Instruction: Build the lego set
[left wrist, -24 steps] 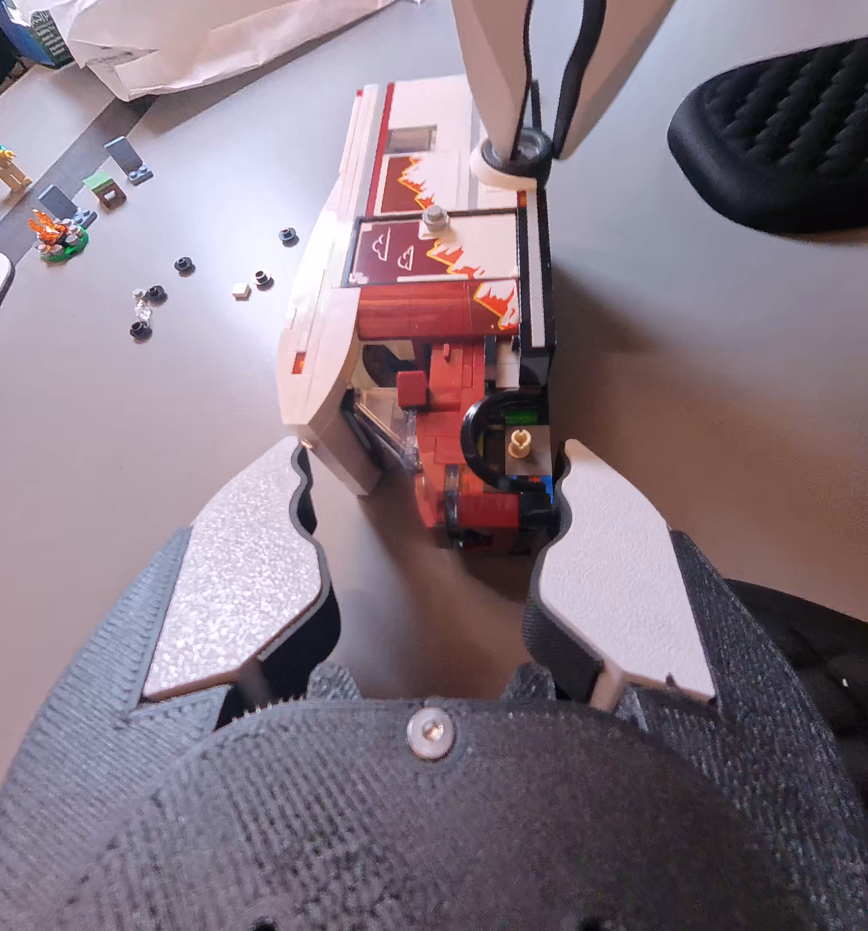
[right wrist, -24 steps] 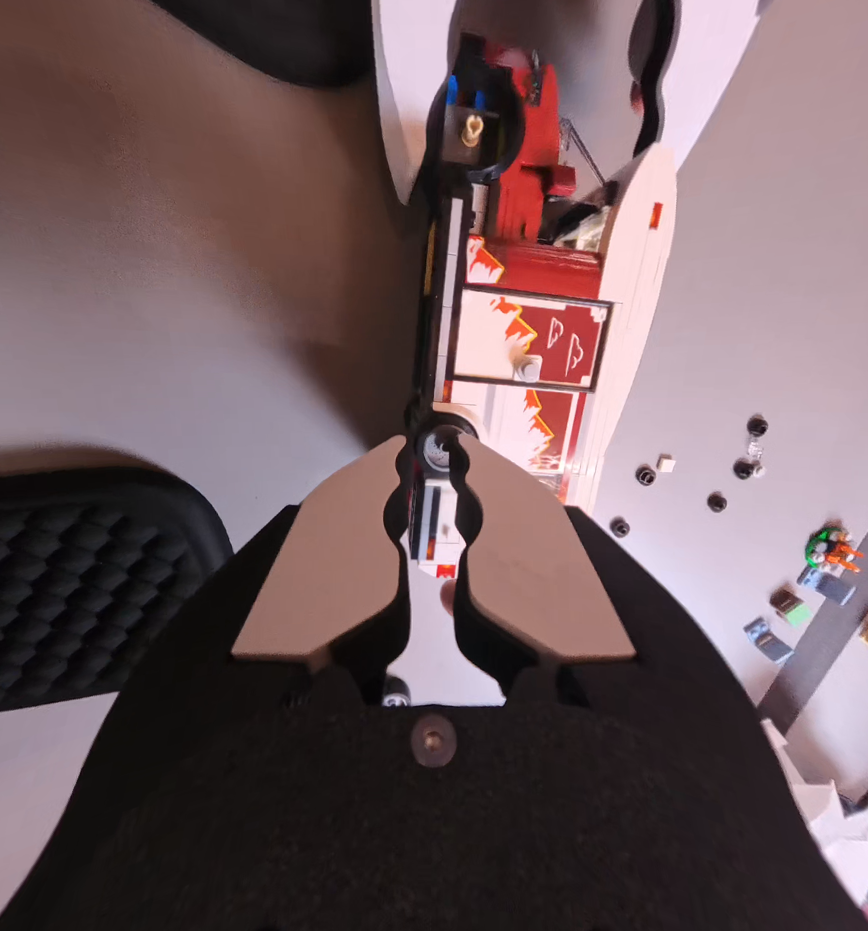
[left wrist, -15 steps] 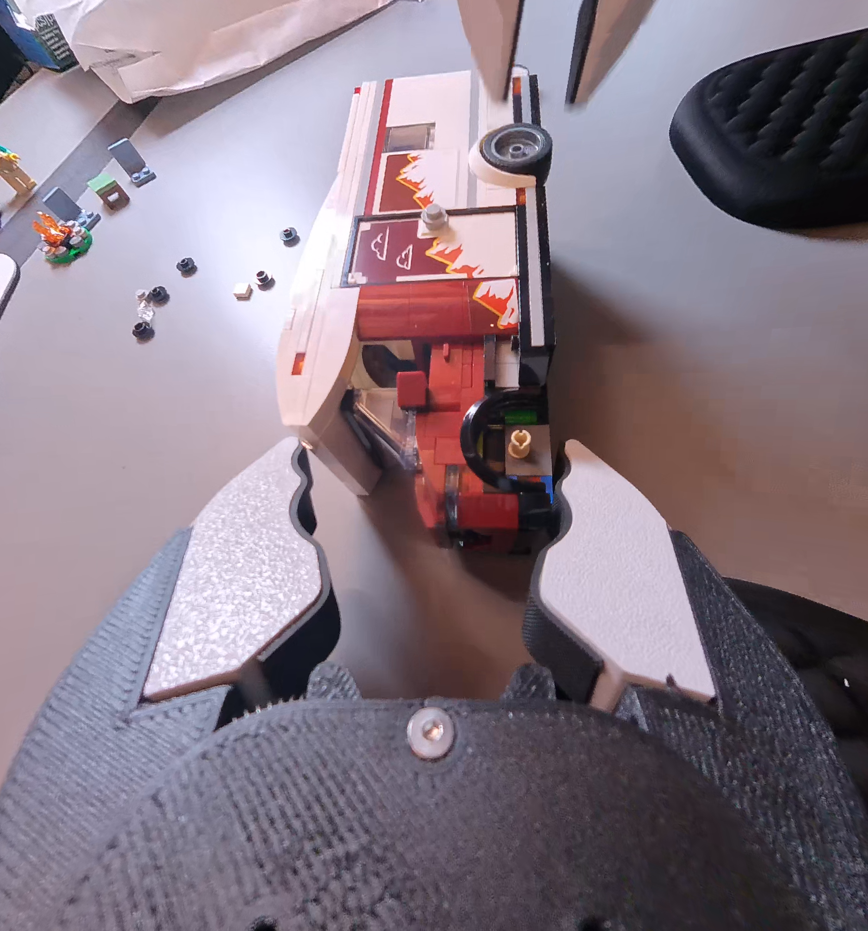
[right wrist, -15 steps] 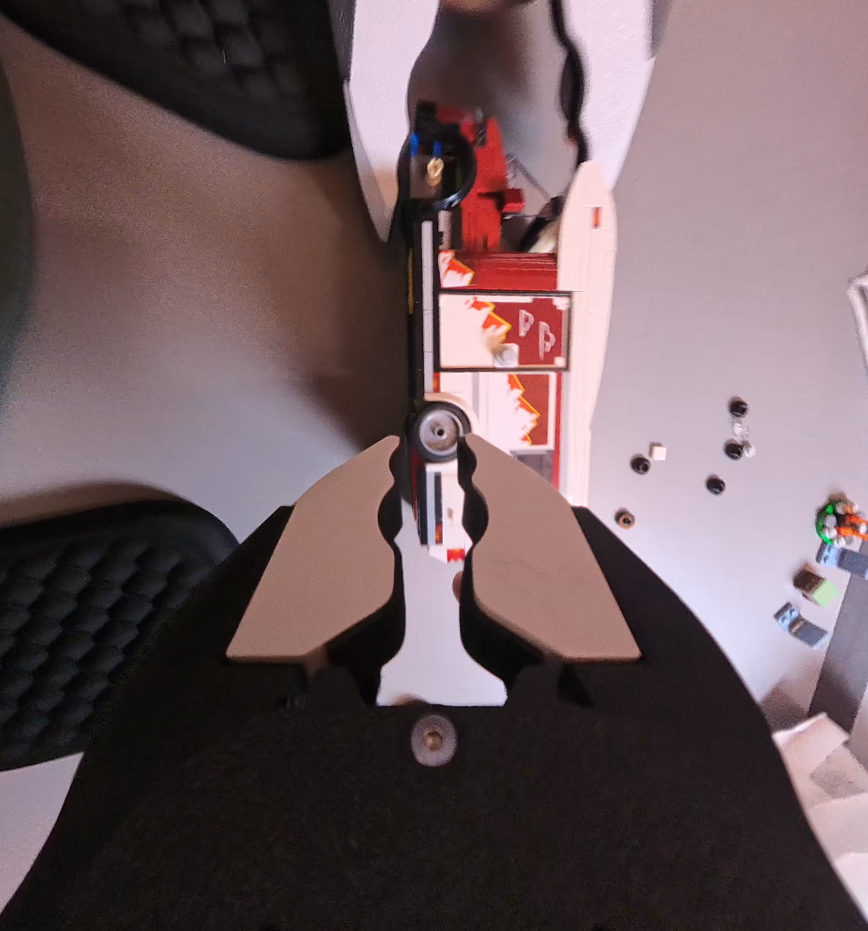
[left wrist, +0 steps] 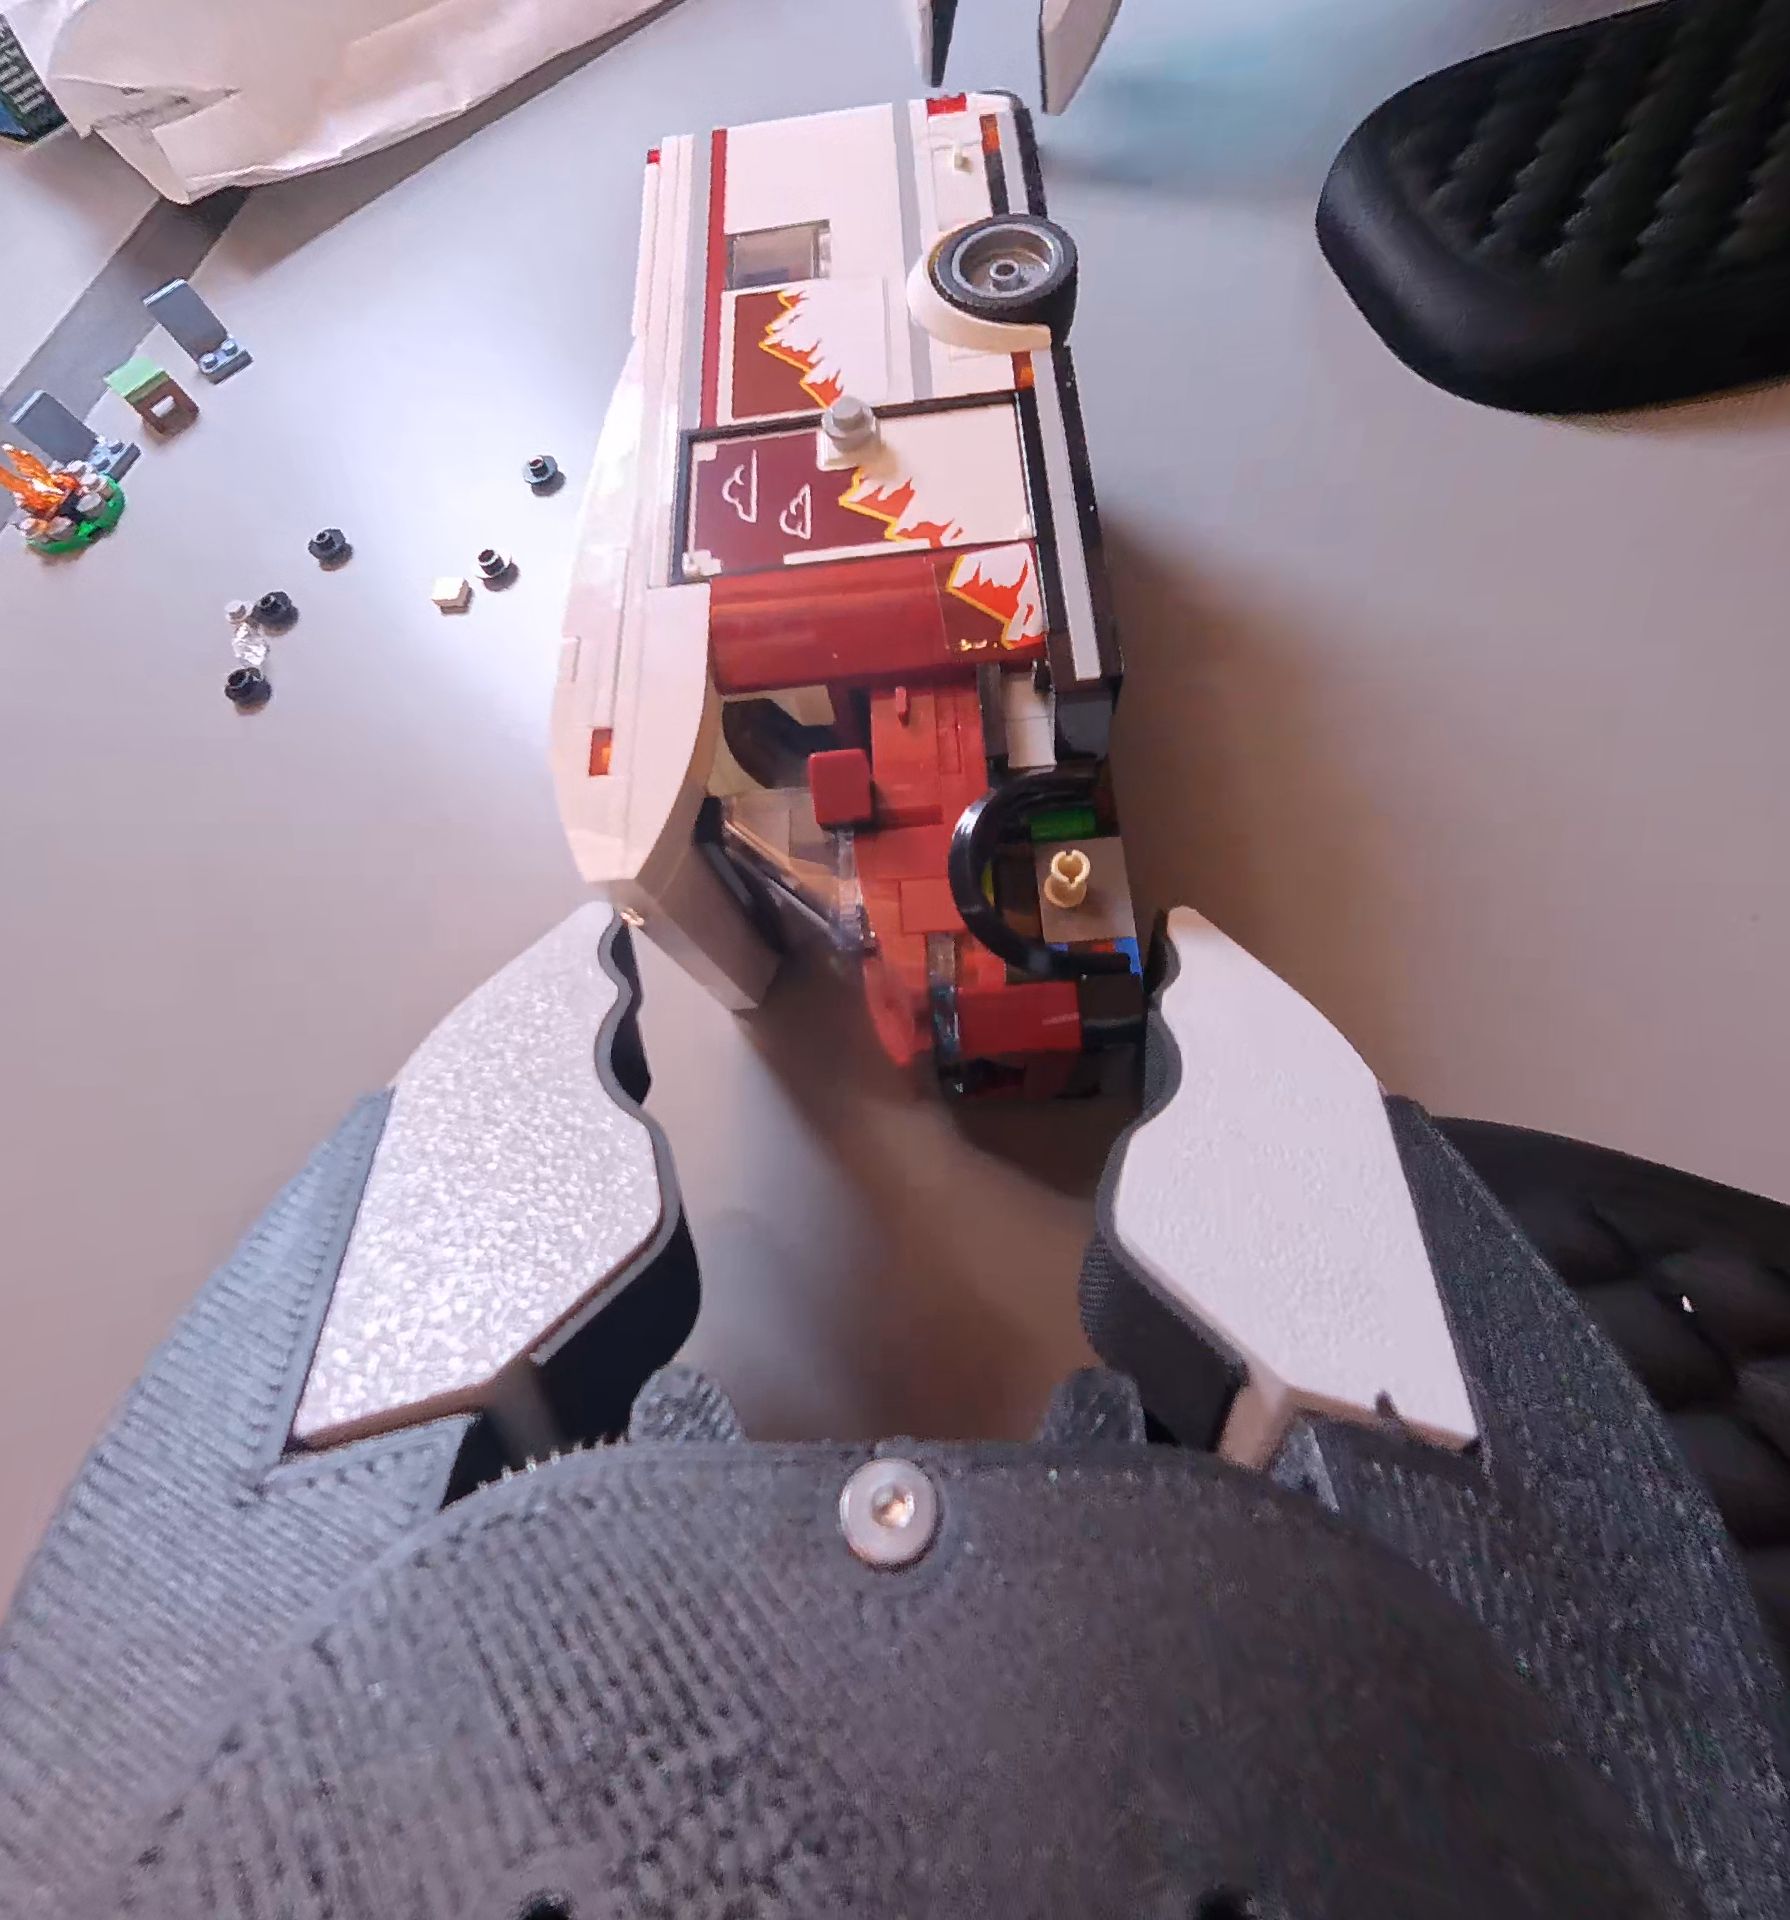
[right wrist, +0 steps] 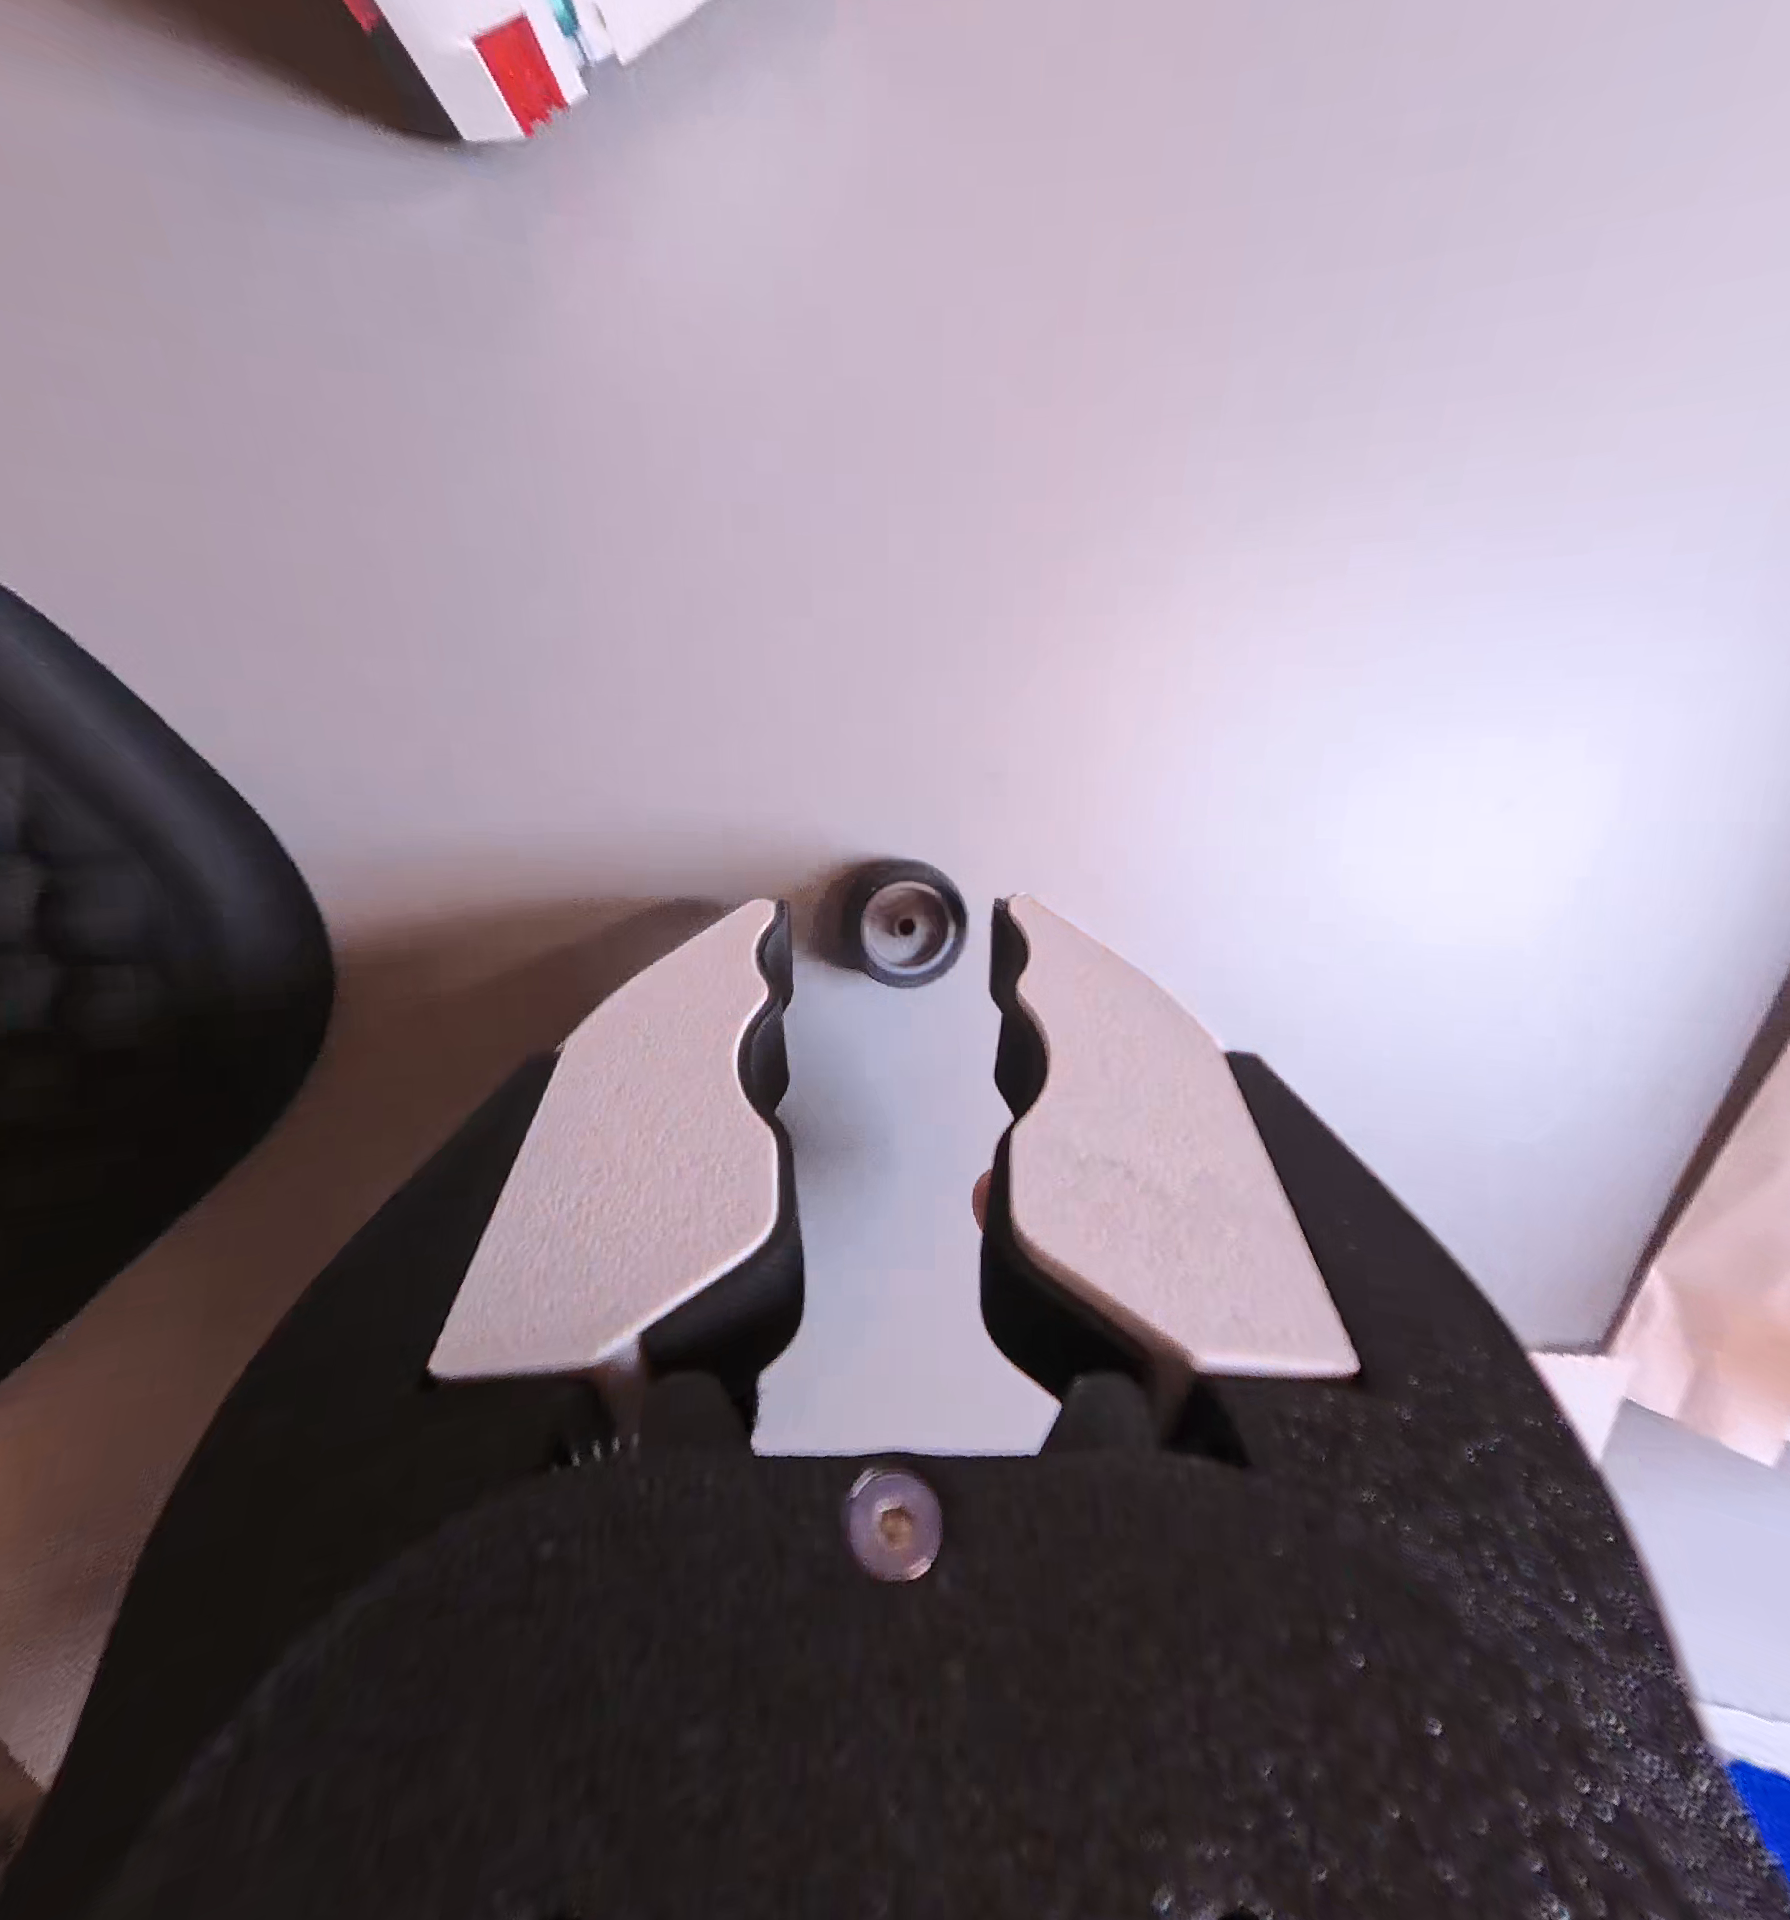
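Left claw [left wrist: 891, 935] stands wide over the grey bench [left wrist: 299, 935], its two pale fingers either side of the near end of a toy camper van [left wrist: 870, 468] built of bricks. The van lies on its side, white roof edge to the left, dark-red and flame-patterned panels facing up, one grey-hubbed wheel [left wrist: 1005, 272] fitted at the far end. At the near end a black wheel arch [left wrist: 974, 873] is bare, with a tan axle pin [left wrist: 1071, 878] showing inside it. The right finger [left wrist: 1265, 1143] sits just beside the van's near right corner; whether it touches cannot be told. The left finger [left wrist: 517, 1143] is apart from the body, so nothing is gripped. Left of the van, small dark round studs [left wrist: 330, 542] lie scattered, and farther left a tiny campfire piece [left wrist: 60, 499] and grey sloped bricks [left wrist: 195, 332]. White paper [left wrist: 351, 83] lies at the far left, a black mesh pad [left wrist: 1618, 208] at the far right. Right claw [right wrist: 891, 920] is partly open and holds nothing; a loose small black tyre with a grey hub [right wrist: 906, 925] lies on the bench just off its fingertips, clear of both pads. A corner of the van shows at the far left of that view [right wrist: 517, 62].
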### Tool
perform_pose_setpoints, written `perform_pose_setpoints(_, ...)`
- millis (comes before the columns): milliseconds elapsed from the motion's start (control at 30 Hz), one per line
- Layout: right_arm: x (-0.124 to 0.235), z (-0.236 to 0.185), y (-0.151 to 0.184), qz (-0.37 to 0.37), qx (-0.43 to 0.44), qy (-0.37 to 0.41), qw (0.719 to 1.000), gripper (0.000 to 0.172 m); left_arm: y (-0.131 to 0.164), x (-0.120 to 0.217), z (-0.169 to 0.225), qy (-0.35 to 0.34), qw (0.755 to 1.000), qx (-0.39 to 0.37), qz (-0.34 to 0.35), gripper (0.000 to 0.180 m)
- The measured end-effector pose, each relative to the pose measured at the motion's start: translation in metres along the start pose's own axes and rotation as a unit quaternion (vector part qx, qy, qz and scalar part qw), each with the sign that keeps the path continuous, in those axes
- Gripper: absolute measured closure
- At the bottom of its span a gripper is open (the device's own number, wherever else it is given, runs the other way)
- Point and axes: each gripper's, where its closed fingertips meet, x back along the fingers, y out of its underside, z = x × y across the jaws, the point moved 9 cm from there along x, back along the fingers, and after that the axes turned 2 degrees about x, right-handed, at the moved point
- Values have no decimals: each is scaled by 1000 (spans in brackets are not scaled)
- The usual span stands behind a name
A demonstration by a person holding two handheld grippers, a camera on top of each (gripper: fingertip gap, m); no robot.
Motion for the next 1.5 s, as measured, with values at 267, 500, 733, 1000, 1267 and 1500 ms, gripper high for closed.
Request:
perform_pose_setpoints(267,1,-3,-9,27,4,9,1000,148,2,5,2,23,1000,-11,2,89)
perform_pose_setpoints(500,32,-91,-152,180,202,-10,963,149,3,6,3,26,1000,-15,7,90)
perform_pose_setpoints(733,-14,-129,-231,141,307,-26,941,149,5,6,3,30,999,-13,20,90)
perform_pose_setpoints(1000,-35,-127,-249,70,322,-39,944,148,8,7,1,39,998,-3,39,92)
perform_pose_setpoints(1267,-30,-129,-251,72,334,-25,939,143,8,7,2,38,999,-3,39,92)
perform_pose_setpoints(1500,-23,-140,-246,85,357,-21,930,158,8,8,2,38,999,-2,38,92)
